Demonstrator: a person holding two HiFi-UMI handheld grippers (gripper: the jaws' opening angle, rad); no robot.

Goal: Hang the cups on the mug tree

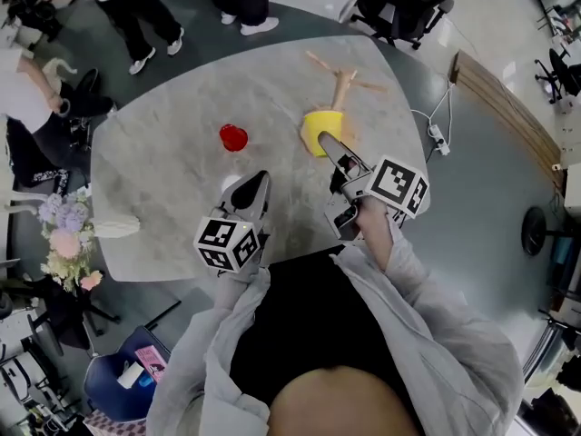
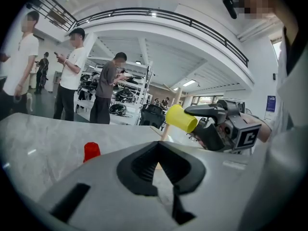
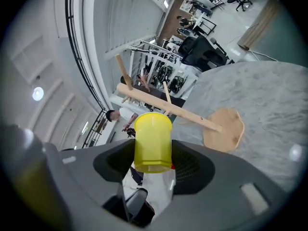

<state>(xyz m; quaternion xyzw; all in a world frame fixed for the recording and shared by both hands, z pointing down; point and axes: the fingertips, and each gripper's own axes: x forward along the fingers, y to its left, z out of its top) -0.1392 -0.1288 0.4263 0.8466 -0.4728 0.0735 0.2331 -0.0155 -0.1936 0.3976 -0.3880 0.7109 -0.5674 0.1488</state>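
On the grey, marble-veined table (image 1: 172, 171), with its smooth top and rounded corners, the mug tree (image 1: 343, 84) stands toward the far edge. It is pale bare wood: a flat round base, a straight post and thin round pegs that slant off it.

Your right gripper (image 1: 331, 146) is clamped on the yellow cup (image 1: 320, 131). Its ribbed black pads press the cup's two sides close to the bottom. The cup is smooth matte plastic, a plain tapering cylinder with a thin rolled rim. You hold it off the table on its side, the open mouth pointing away from you toward the tree. In the right gripper view the rim sits just short of the post and a peg, and I cannot tell whether it touches either one.

Your left gripper (image 1: 257, 182) is closed and holds nothing. Its pad tips meet in a point, leaving only a thin wedge of tabletop visible behind them. It hovers near your side of the table, well apart from the tree.

The red cup (image 1: 233, 137) is small, glossy and tapered like the yellow one. It stands alone on the table, left of the yellow cup and ahead of your left gripper, touched by nothing.

At the table's left edge is a bunch of pastel flowers (image 1: 68, 234), soft and ruffled.
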